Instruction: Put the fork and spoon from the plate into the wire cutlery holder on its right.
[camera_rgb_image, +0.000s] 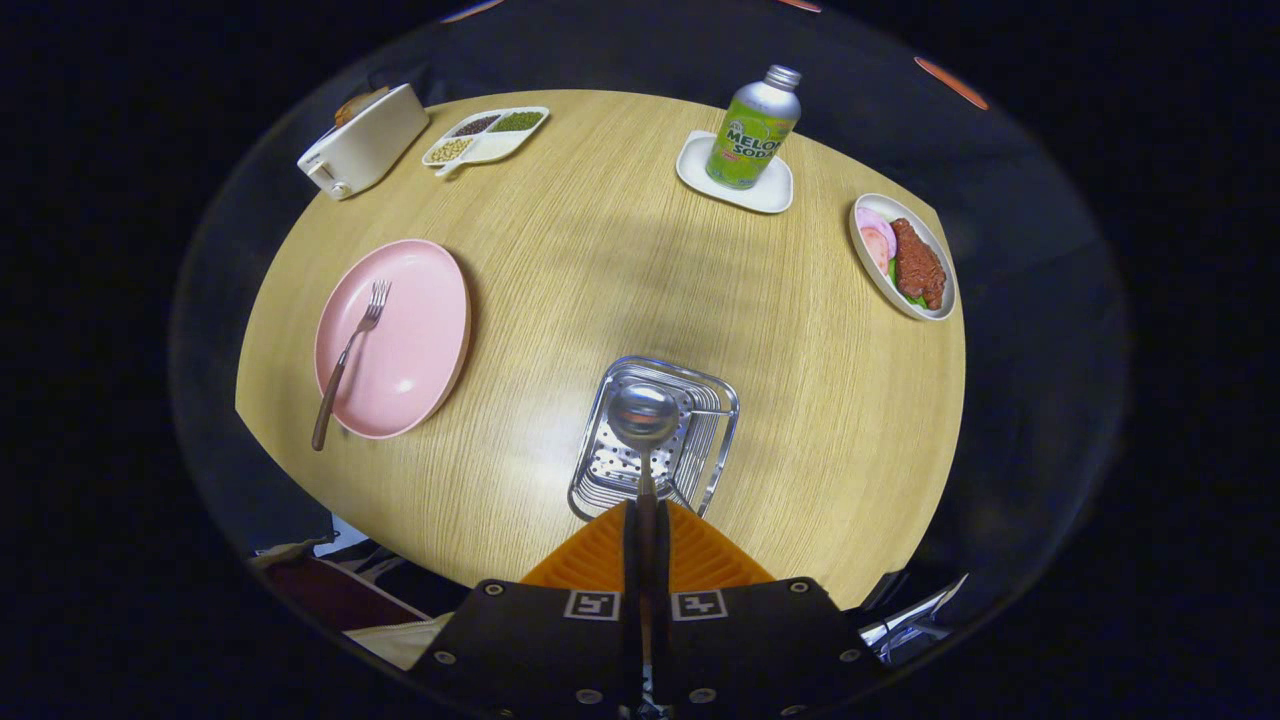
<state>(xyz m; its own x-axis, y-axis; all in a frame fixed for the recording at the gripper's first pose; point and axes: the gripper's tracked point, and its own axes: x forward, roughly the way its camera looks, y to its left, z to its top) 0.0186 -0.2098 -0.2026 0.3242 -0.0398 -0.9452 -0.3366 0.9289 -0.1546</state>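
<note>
Steel spoon pinched in closed claw, bowl above wire cutlery holder by desk near edge. Fork lies on pink plate, left edge.

toaster, soda bottle, food dish

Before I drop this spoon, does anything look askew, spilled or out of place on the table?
Nothing spilled or damaged. The tool is shut on the spoon, its bowl over the wire cutlery holder. The one slightly odd thing: the fork lies on the pink plate with its handle overhanging the rim.
</note>
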